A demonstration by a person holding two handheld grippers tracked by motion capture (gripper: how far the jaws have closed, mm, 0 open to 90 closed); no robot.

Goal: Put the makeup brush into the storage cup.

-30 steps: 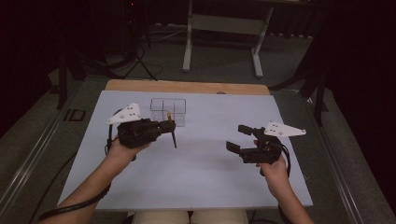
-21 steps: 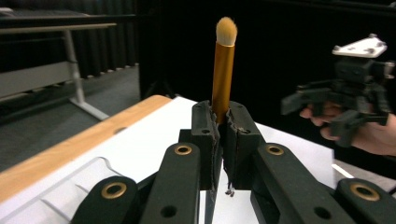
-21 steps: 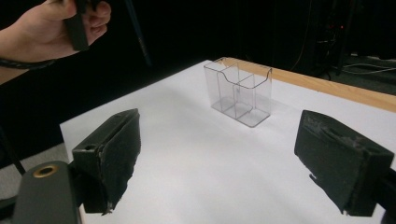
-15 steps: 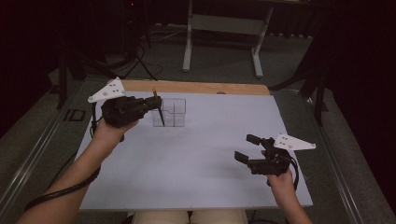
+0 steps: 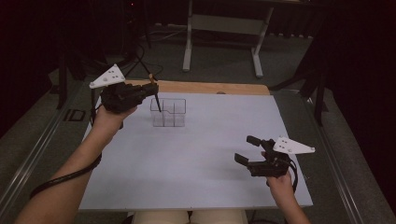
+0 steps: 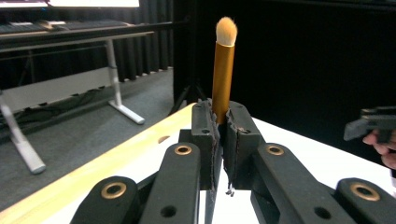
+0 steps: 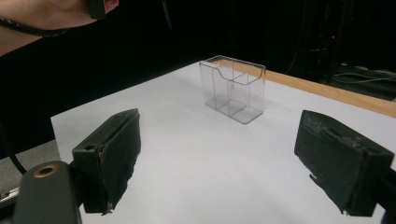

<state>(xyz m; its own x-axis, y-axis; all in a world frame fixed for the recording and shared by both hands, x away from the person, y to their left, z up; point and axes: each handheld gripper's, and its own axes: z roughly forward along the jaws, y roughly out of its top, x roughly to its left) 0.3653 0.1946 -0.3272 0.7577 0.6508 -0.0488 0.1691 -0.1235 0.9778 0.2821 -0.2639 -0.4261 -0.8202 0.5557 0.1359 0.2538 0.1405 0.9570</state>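
My left gripper (image 5: 153,89) is held at the table's far left, shut on a makeup brush (image 5: 157,99). The brush's black handle slants down to the left top edge of a clear plastic organizer (image 5: 168,113); whether it is inside I cannot tell. In the left gripper view the brush (image 6: 223,70) stands upright between the jaws of the left gripper (image 6: 223,128), gold ferrule and pale bristles on top. My right gripper (image 5: 246,149) rests low at the near right, open with nothing between its fingers. In the right gripper view, the organizer (image 7: 236,88) stands beyond the right gripper (image 7: 226,158).
A white sheet (image 5: 205,154) covers the table, and a bare wooden strip (image 5: 210,87) runs along its far edge. A metal stand (image 5: 224,28) is on the floor behind. A cable (image 5: 60,179) trails from the left gripper along the forearm.
The left gripper has carried the brush away from me and to the left, up to the organizer. The right gripper has drawn back toward the near right, still open.
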